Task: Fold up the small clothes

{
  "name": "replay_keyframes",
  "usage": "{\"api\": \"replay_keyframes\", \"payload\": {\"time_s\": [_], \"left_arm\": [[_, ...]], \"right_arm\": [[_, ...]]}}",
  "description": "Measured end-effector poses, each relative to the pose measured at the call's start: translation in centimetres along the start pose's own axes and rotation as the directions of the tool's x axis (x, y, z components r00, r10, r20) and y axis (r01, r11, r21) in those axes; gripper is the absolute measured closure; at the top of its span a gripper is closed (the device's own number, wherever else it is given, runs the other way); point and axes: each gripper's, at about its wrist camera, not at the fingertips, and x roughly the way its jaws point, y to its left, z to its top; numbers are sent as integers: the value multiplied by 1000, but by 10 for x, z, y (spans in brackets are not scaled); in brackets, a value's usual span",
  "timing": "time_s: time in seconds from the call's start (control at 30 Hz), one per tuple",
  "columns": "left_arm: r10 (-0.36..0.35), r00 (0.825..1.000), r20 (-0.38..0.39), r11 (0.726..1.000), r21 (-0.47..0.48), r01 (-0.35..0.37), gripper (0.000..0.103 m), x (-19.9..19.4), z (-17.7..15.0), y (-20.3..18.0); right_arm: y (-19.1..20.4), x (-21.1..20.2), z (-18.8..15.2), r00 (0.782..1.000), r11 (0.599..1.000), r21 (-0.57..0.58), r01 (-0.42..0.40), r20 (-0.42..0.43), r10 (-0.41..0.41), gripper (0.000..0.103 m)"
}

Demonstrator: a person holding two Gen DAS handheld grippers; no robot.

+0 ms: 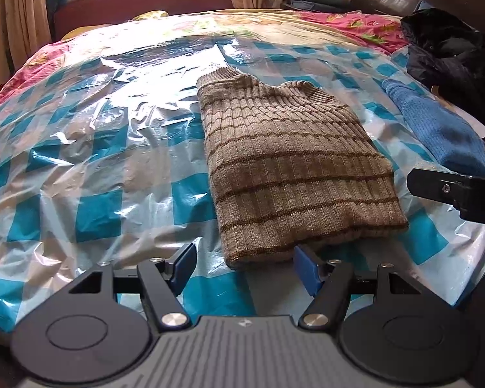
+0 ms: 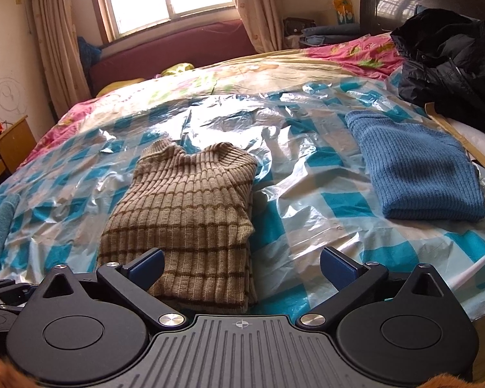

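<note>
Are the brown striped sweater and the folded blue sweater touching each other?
Apart. The right wrist view shows the brown striped sweater and the blue sweater separated by a wide strip of bare checkered plastic sheet.

No readable text, brand names or numbers anywhere in either view. Only marks: a small white crosshair symbol (circle w/ cross lines) printed on the ribbed plate of the right gripper (image 2: 241, 270), centred near the plate's top edge; a small pale emblem at the same spot on the left gripper (image 1: 244, 266), too blurred to make out. On the wall (image 2: 6, 93) at left of the right wrist view, a spiral pencil scribble, not letters. A yellow-and-blue package (image 2: 343, 9) by the headboard carries printed graphics, too small to read. Bedspread (image 2: 355, 50) has printed flower patterns only, no words.
</note>
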Motion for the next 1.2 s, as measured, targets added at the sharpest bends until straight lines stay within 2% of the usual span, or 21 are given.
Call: {"api": "replay_keyframes", "payload": {"time_s": [0.23,0.3,0.33,0.5,0.63,0.97,1.2], "left_arm": [[-10,1000,-20,1000,-12,9,32,2,0,2],[-23,999,-28,999,-25,22,29,3,0,4],[-25,999,-30,999,-28,24,25,3,0,4],[-17,999,-31,999,-28,17,23,3,-1,4],[-2,999,-43,1000,-28,0,17,4,-2,5],[24,996,-91,999,-20,-26,15,10,-8,4],[10,994,-106,1000,-25,-13,13,9,-9,5]], "right_arm": [[4,2,-2,999,1000,0,-5,-43,5,0],[5,1,-3,999,1000,-3,-6,-54,6,0],[6,1,-4,998,1000,-5,-7,-59,7,0],[12,0,-9,996,1000,-19,5,-93,-6,0],[13,0,-12,994,1000,-14,0,-113,-2,0],[19,2,-17,985,999,-42,35,-170,-42,0],[22,3,-20,975,998,-48,40,-218,-49,0]]}}
